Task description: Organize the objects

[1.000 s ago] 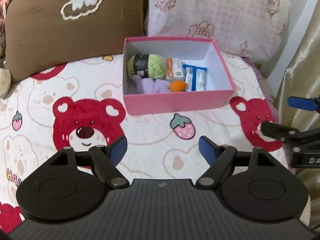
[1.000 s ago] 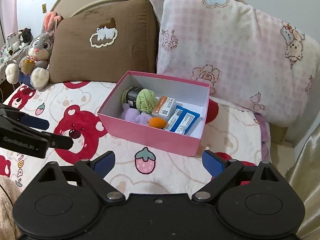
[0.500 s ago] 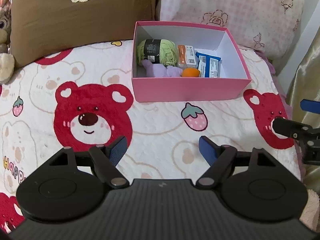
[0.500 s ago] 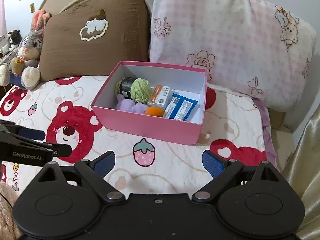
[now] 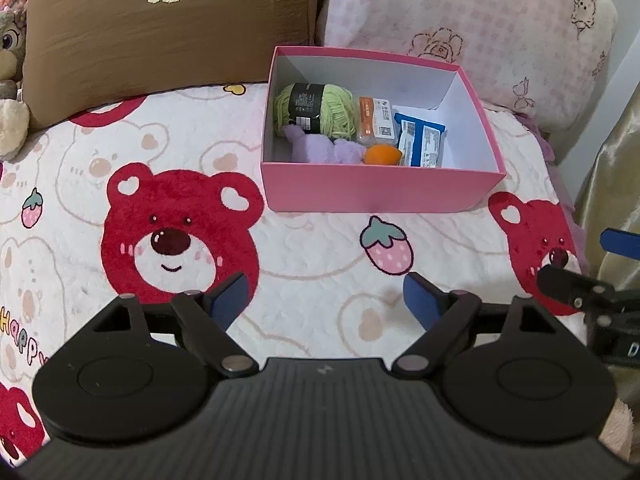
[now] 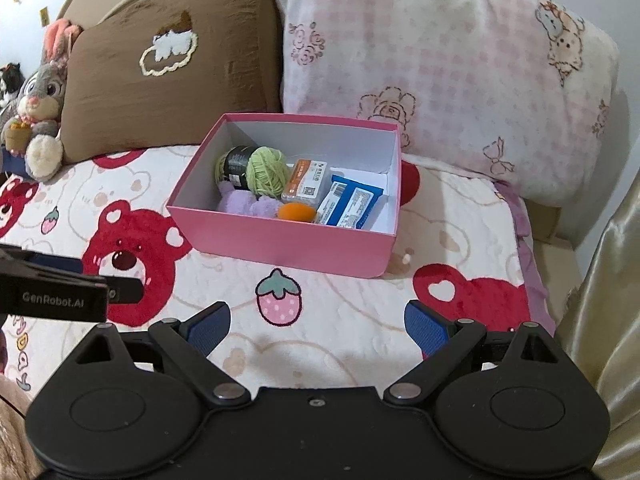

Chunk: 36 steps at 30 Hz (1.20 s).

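Note:
A pink box (image 5: 380, 192) (image 6: 280, 242) stands on the bear-print bedspread. Inside lie a green yarn ball (image 5: 316, 110) (image 6: 266, 170), a purple plush (image 5: 320, 150) (image 6: 244, 204), an orange sponge (image 5: 382, 155) (image 6: 297, 212), an orange-and-white packet (image 5: 376, 120) (image 6: 306, 180) and a blue packet (image 5: 422, 142) (image 6: 352, 202). My left gripper (image 5: 328, 300) is open and empty, above the bedspread in front of the box. My right gripper (image 6: 318, 326) is open and empty, in front of the box and to its right; it also shows at the left wrist view's right edge (image 5: 580, 268).
A brown pillow (image 5: 160, 28) (image 6: 168, 76) and a pink checked pillow (image 5: 472, 28) (image 6: 440, 64) lean behind the box. A plush rabbit (image 6: 38, 104) sits at the far left. A gold curtain (image 6: 608, 320) hangs past the bed's right edge.
Both grippers have drawn back and shifted a little; the box now sits farther right in the left view. Both stay open and empty. The box and its contents have not moved.

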{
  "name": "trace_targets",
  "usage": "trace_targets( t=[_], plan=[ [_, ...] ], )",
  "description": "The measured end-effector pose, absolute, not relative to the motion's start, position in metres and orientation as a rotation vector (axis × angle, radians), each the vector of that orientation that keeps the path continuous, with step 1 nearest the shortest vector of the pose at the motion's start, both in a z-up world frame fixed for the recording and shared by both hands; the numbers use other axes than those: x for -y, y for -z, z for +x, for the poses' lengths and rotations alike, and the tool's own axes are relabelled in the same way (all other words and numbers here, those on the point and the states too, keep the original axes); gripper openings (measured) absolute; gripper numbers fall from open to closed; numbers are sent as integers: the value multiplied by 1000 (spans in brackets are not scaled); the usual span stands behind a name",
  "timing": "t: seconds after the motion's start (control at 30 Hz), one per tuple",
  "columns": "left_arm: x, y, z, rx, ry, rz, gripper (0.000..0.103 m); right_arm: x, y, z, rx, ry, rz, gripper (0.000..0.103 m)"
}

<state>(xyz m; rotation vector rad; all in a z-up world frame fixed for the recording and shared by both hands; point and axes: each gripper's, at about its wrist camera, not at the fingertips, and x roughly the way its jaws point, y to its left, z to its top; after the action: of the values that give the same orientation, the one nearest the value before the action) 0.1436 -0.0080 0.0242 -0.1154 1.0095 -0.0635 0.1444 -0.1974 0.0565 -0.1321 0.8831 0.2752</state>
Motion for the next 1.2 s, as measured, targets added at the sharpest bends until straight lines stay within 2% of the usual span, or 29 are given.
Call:
trace_targets(
  t=[0.17, 0.27, 0.33, 1.2],
  plan=[
    [6, -22, 144, -1018, 50, -115, 86, 194, -54, 146, -890, -273, -137, 96],
    [5, -23, 142, -1013, 29, -110, 94, 196, -53, 148, -902, -272, -118, 96],
    [6, -25, 142, -1008, 15, -88, 96, 199, -52, 148, -906, -263, -94, 96],
    [15, -11, 141, -1037, -4, -60, 98, 210, -43, 144, -897, -200, -84, 96]
  ],
)
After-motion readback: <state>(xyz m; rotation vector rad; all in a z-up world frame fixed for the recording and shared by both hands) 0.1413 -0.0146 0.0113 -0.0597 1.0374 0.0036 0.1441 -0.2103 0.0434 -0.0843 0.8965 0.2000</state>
